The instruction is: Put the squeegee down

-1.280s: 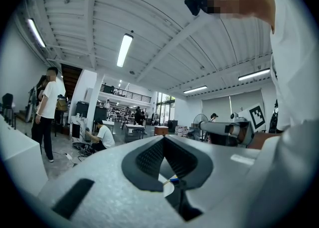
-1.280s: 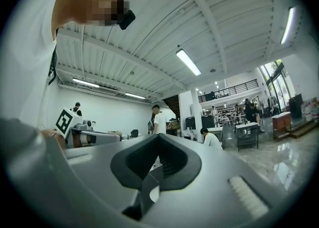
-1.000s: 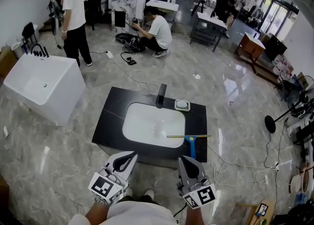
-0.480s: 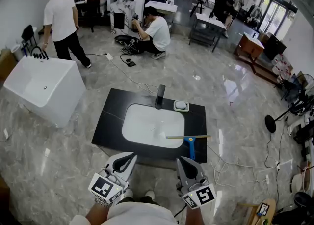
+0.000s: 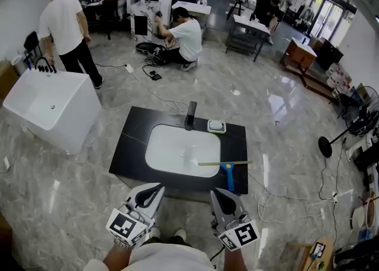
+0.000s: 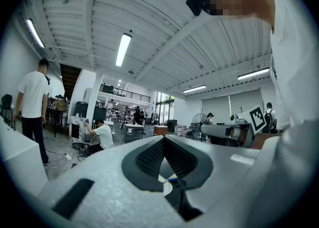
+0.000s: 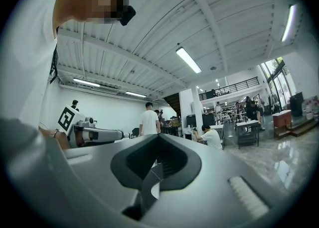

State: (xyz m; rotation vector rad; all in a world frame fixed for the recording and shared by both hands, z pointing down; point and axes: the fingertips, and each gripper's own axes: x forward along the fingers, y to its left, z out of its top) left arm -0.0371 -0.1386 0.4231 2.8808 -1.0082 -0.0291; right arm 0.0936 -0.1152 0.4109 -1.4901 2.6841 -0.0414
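Observation:
The squeegee (image 5: 228, 173), with a blue handle and a long pale blade, lies on the black counter (image 5: 127, 145); its blade reaches over the right part of the white sink basin (image 5: 177, 145). Both grippers hang close to my body, short of the counter's near edge and well apart from the squeegee. My left gripper (image 5: 155, 189) has its jaws together with nothing between them, and in the left gripper view (image 6: 163, 139) only the closed tips show. My right gripper (image 5: 219, 193) is likewise shut and empty, its closed tips (image 7: 158, 135) level in the right gripper view.
A dark faucet (image 5: 189, 115) and a small white dish (image 5: 217, 126) stand at the back of the counter. A white bathtub (image 5: 50, 107) sits to the left. Cables trail on the marble floor at right near a fan stand (image 5: 324, 145). One person stands (image 5: 62, 24) and another crouches (image 5: 188, 39) beyond.
Both grippers have stayed where they were. The standing person in white at the far left has walked a little further left.

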